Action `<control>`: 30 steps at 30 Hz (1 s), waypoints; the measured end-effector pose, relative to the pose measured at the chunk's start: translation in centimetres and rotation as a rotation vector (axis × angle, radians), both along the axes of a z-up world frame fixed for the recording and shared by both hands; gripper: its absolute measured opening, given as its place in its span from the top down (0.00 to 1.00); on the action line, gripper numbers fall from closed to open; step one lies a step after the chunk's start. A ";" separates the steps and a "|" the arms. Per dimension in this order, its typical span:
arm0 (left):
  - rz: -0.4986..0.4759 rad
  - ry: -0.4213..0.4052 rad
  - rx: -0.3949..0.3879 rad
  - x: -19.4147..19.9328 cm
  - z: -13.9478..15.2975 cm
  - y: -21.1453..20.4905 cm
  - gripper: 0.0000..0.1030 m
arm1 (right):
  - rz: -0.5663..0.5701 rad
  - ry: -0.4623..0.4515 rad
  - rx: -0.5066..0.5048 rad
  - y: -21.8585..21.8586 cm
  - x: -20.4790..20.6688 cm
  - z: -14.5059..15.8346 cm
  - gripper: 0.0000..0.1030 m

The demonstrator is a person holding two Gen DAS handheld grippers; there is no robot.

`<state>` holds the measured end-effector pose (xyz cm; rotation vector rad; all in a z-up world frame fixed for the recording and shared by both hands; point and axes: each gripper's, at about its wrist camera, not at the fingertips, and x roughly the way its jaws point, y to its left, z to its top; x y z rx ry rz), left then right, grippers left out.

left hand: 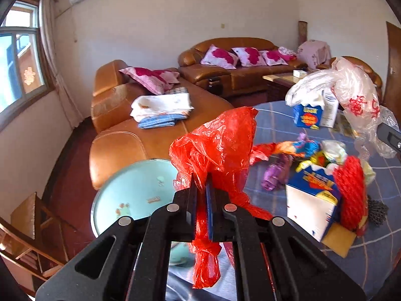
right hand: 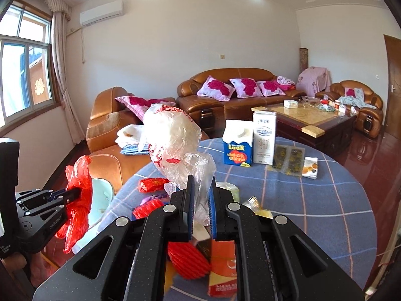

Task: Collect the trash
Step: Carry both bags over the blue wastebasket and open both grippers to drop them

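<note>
Two bags upright, left gripper (left hand: 201, 186) clamping red bag (left hand: 215, 145), right gripper (right hand: 201, 190) clamping clear bag (right hand: 173, 140)

Brown leather sofas (right hand: 233, 95) with rose-print cushions (right hand: 215, 88) — folded cloths (left hand: 161, 109), coffee table (right hand: 303, 115), curtained window (right hand: 25, 75).

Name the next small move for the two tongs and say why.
Probably carry both bags toward a bin, which neither view shows. The left tongs are shut on the red plastic bag, the right tongs on the clear plastic bag, both lifted above the table.
</note>
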<state>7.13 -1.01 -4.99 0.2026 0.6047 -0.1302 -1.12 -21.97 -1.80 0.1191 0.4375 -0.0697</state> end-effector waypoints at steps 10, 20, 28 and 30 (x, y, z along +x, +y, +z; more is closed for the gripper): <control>0.216 -0.023 0.062 3.1 1.0 5.7 0.95 | 0.151 0.015 -0.029 6.5 5.9 -0.1 0.89; 0.323 0.028 0.120 5.8 0.0 9.0 0.95 | 0.252 0.050 -0.068 12.1 9.7 -1.0 0.89; 0.388 0.042 0.165 6.9 -1.2 10.7 0.94 | 0.296 0.086 -0.098 14.9 11.9 -2.5 0.89; 0.397 0.050 0.170 7.2 -1.4 11.0 0.94 | 0.305 0.097 -0.103 15.1 12.5 -3.0 0.89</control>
